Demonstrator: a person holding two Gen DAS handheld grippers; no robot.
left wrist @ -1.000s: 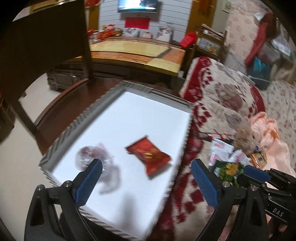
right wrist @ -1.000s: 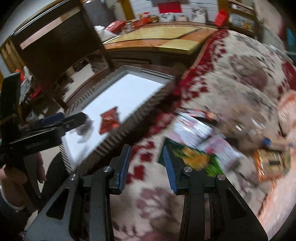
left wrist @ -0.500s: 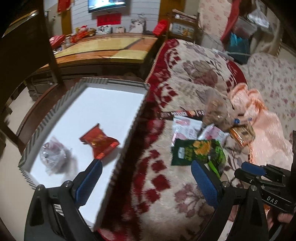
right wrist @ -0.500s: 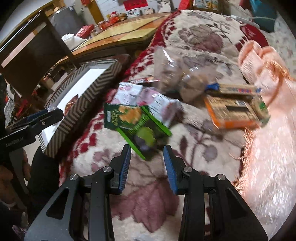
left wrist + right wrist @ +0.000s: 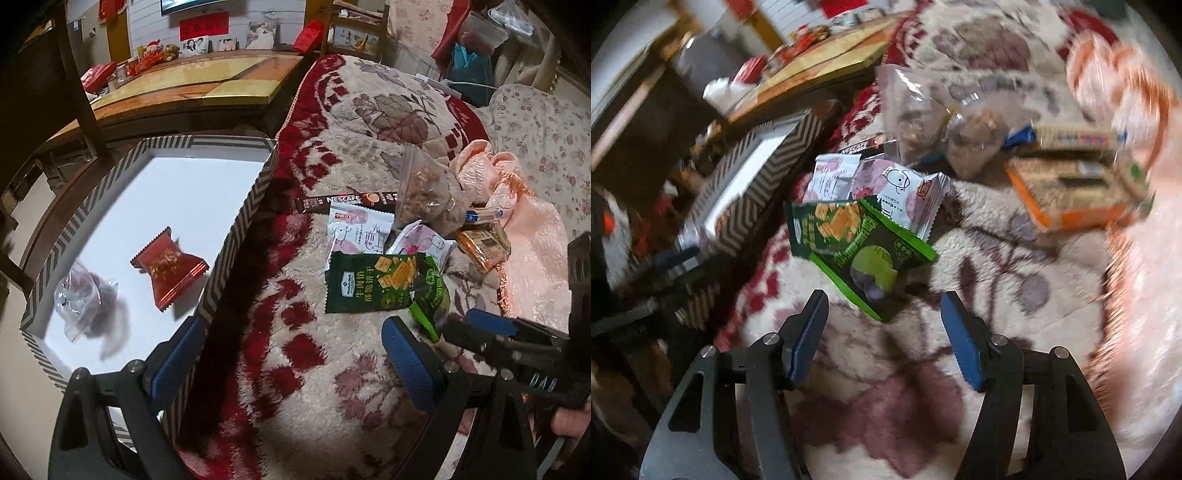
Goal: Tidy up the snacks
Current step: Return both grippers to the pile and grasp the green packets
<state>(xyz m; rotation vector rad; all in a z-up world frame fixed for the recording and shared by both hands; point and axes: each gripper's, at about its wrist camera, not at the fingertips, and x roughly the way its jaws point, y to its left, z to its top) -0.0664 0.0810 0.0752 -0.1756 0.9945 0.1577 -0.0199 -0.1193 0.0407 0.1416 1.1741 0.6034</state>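
While my left gripper (image 5: 291,354) gapes empty, my right gripper (image 5: 884,325) spreads wide just short of the green plum packet (image 5: 875,258) on the blanket (image 5: 997,280).

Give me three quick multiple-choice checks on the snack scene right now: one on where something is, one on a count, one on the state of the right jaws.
1. Where does the red snack packet lie?
A. inside the striped-rim box
B. on the blanket
C. in the left gripper

2. How many items lie inside the box?
A. none
B. two
C. five

3. How does the right gripper stand?
A. shut on the green cracker packet
B. shut on nothing
C. open, empty, just short of the lime-edged green packet

Answers:
1. A, it rests on the box's white floor.
2. B, the red packet and a clear plastic bag are the only things in it.
3. C, its jaws are spread wide with only blanket between them.
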